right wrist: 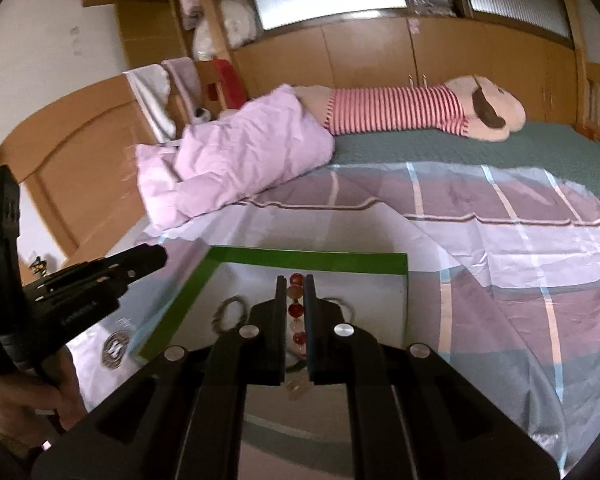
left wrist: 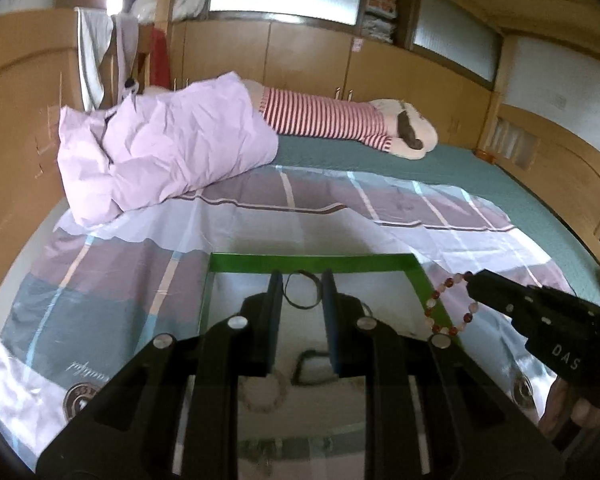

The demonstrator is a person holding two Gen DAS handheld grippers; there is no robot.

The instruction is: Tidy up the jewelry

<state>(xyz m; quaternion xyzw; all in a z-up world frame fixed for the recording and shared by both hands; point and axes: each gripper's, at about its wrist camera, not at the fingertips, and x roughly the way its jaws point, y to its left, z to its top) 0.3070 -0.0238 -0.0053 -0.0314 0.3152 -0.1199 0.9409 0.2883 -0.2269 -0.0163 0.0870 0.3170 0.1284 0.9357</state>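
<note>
A shallow tray with a green rim [left wrist: 312, 259] [right wrist: 312, 258] and a white floor lies on the bed. Over it my left gripper [left wrist: 302, 280] is shut on a thin dark ring [left wrist: 300, 305] that spans the gap between its pads. Over the tray's right rim my right gripper [right wrist: 296, 280] [left wrist: 470, 278] is shut on a bracelet of red and pale beads [right wrist: 295, 310] [left wrist: 446, 312], which hangs from its tips. On the tray floor lie a brownish bead bracelet [right wrist: 230, 312], a pale bead bracelet [left wrist: 264, 394] and a dark cord [left wrist: 312, 364]. In the right wrist view my left gripper [right wrist: 162, 254] comes in from the left.
The tray rests on a checked purple and grey sheet [left wrist: 120, 272] spread over a green bedspread [left wrist: 480, 176]. Behind lie a crumpled pink duvet [left wrist: 160, 148] and a plush dog in a striped shirt [left wrist: 340, 120]. Wooden wardrobes [left wrist: 300, 56] line the far wall. A hand [right wrist: 20, 400] holds the left gripper.
</note>
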